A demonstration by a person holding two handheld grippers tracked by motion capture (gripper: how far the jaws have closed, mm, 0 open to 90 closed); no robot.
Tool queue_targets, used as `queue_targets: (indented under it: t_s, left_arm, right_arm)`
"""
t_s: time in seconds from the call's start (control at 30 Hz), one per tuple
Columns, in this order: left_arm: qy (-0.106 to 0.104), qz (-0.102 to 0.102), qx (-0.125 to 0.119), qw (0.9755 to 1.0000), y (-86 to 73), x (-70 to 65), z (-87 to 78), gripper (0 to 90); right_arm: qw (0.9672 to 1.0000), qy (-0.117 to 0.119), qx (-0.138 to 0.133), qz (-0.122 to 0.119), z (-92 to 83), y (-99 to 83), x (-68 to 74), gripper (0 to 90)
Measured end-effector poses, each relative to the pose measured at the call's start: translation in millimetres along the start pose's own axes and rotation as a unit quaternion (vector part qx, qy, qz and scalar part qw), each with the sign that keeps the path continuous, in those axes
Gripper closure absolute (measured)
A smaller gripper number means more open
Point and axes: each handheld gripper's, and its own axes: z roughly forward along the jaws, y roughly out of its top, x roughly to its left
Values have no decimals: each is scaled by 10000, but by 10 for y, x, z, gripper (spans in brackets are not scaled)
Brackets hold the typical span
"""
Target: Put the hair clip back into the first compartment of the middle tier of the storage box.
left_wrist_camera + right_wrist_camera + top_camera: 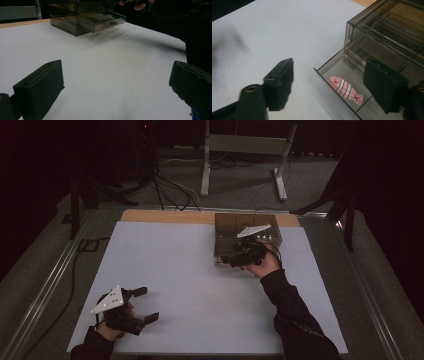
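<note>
Right gripper (239, 259), jaws spread wide and holding nothing, hovers at the front of a smoky clear drawer box (235, 225) near the far edge of a white table (175, 270). From that gripper's own view, the bottom drawer (342, 82) stands pulled out, and a pink fish-shaped piece (346, 90) (white stripes, an X at each end) lies flat on its floor, between the two jaws. Left gripper (146, 304), also wide open and empty, rests low near the table's near-left corner, well apart from the box, a gloved hand (112, 320) around it.
</note>
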Motion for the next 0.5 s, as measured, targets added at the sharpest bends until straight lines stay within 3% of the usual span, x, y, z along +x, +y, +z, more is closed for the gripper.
queue_targets:
  t_s: [0.23,0.4,0.5]
  left_arm:
    - [25,-19,-13,10000,7,4,8,5]
    - [7,-10,5,10000,6,1,17,5]
    - [15,-5,0,10000,7,-3,15,5]
  right_arm:
    - [10000,-37,-53,-15,-35,19,75,139]
    - [9998,166,-128,-72,-76,3,104,31]
    - [9996,198,-140,-116,-99,-17,119,17]
